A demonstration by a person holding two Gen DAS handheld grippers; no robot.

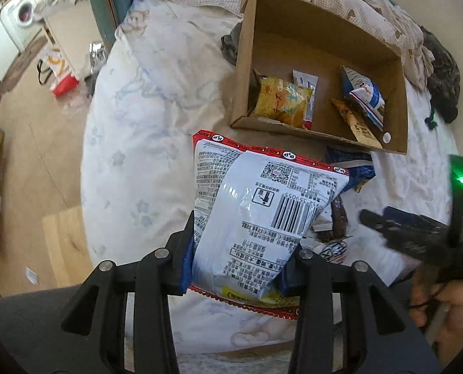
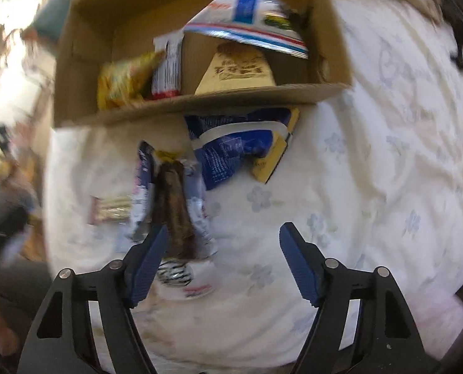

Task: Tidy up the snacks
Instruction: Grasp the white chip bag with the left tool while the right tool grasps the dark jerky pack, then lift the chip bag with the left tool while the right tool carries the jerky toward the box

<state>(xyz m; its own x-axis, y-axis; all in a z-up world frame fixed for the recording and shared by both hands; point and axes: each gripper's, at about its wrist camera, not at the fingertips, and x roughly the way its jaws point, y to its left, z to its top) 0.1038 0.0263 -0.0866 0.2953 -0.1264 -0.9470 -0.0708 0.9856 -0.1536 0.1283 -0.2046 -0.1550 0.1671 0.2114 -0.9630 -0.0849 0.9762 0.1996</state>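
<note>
The cardboard box [image 1: 322, 40] sits open on the bed [image 1: 144, 118], and everything else lies around it. Inside the box, toward its left wall, a yellow snack pack [image 1: 280, 101] lies against a narrow white-and-red sachet [image 1: 308, 93]; toward its right wall a blue-and-white bag [image 1: 364, 93] leans over a tan wedge-shaped packet [image 1: 358, 124].

The left tool [image 1: 237, 268] is clenched on a large white snack bag with a red zigzag edge [image 1: 256, 205] — its blue pads press both sides of the bag's lower part, and the bag is raised off the bed just in front of the box's near wall, barcode side toward the camera.

The right tool [image 2: 223, 243] is released, its jaws spread wide with nothing pinched between them. It hangs over the bed in front of the box, and its left finger [image 2: 147, 265] is just beside a brown stick-shaped snack [image 2: 173, 212] that lies in a small heap with other wrappers. Closer to the box's near wall, a blue packet [image 2: 231, 152] lies with a yellow-edged one [image 2: 273, 162] at its side. The right wrist view is blurred, so print on these wrappers cannot be read.

In the left wrist view a person's hand [image 1: 450, 305] shows at the right edge, gripping the black handle.
</note>
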